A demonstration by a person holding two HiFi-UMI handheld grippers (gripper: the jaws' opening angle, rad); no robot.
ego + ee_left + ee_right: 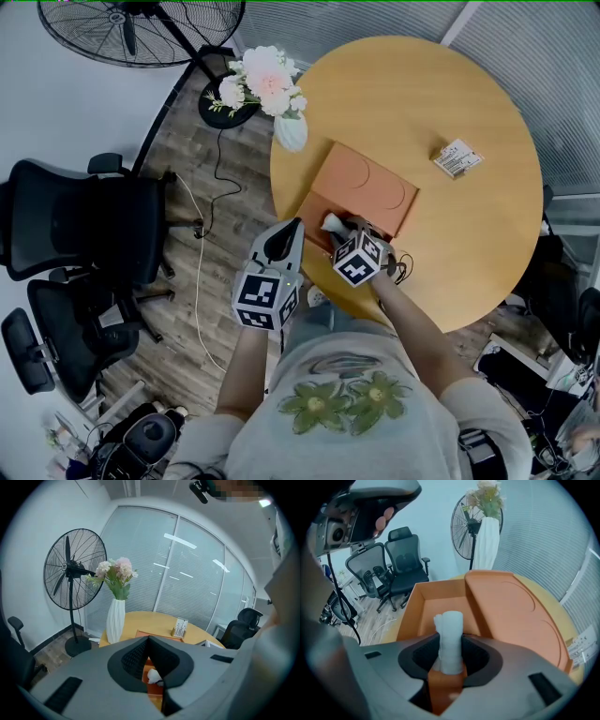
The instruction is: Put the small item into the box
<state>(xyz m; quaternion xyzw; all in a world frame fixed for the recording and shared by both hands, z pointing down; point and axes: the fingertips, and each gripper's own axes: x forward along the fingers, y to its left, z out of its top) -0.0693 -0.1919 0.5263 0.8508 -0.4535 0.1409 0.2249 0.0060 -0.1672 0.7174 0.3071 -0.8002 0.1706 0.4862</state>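
White, rolled-up small item is clamped upright between the jaws of the right gripper, whose dark pads are pressed on both of its sides. It is held at the near edge of the open compartment of the orange rectangular box, whose lid is laid open beside that compartment. Whether the roll touches the box cannot be told. The box is set on the round wooden table, near a white ribbed vase of pale flowers and well apart from a small printed carton. The left gripper is held just beside the right one, off the table's near edge, its jaw tips brought together with nothing between them.
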